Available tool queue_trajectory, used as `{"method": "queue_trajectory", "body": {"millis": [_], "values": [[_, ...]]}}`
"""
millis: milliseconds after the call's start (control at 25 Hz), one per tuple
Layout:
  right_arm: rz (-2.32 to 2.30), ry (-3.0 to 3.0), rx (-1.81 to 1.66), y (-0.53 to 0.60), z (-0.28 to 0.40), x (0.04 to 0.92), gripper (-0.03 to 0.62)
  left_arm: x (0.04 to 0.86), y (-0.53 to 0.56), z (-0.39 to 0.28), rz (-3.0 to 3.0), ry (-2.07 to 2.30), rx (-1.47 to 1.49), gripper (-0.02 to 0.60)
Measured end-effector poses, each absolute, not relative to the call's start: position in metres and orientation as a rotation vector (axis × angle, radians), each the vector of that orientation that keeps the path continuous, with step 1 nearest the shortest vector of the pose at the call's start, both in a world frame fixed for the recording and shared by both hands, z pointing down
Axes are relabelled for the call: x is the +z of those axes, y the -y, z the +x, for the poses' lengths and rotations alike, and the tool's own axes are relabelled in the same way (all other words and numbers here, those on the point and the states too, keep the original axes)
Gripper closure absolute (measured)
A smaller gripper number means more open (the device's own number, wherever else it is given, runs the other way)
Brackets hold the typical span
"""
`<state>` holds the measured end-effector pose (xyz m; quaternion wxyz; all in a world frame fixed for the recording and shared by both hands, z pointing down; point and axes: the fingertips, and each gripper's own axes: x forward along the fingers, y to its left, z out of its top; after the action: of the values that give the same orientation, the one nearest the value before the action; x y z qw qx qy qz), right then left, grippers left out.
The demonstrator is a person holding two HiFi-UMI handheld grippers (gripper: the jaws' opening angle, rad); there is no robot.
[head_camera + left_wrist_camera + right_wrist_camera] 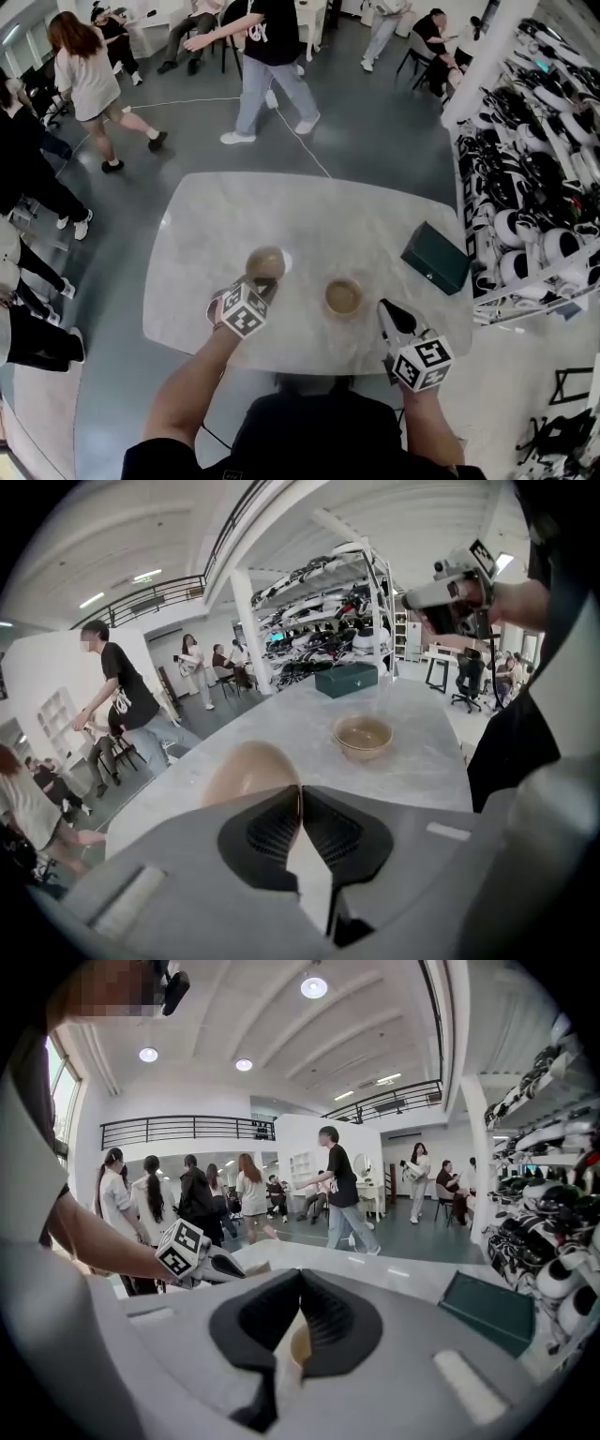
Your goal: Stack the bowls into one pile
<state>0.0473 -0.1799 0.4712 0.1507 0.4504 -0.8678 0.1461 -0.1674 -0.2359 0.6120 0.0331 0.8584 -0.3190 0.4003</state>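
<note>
Left claw (263,289): pinched shut on the near rim of the tan bowl (265,263), which I'm carrying tilted and seemingly clear of the bench (309,202), by its front edge.
Right claw (387,309): closed and empty, over the front right corner.
Second bowl (343,296): upright on the bench, just right of the first.
Handling: I judge both bowls light, rigid and smooth; a rim pinch could slip, so I'd lower gently.

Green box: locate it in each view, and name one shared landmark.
Head view: green box, right edge of the table.
Left gripper view: box, centre, at the table's far end.
Right gripper view: box, lower right.
Shared landmark: the rack near it.
</note>
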Motion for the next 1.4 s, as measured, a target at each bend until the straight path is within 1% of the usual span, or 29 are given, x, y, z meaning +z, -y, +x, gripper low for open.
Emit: {"method": "queue_trajectory", "body": {"millis": [440,920,1080,1400], "values": [[1.183,2.570,0.443,0.204,0.096,0.480,0.589,0.555,0.241,-0.130,2.582,1.197,1.052,0.560],[1.161,2.613,0.455,0.210,0.167,0.484,0.589,0.519,0.226,-0.041,2.562,1.304,0.879,0.560],[1.182,2.610,0.476,0.206,0.186,0.486,0.589,0.521,0.217,-0.006,2.603,1.234,0.928,0.560],[1.219,2.587,0.505,0.199,0.216,0.495,0.589,0.556,0.208,0.048,2.627,1.072,1.038,0.560]]}}
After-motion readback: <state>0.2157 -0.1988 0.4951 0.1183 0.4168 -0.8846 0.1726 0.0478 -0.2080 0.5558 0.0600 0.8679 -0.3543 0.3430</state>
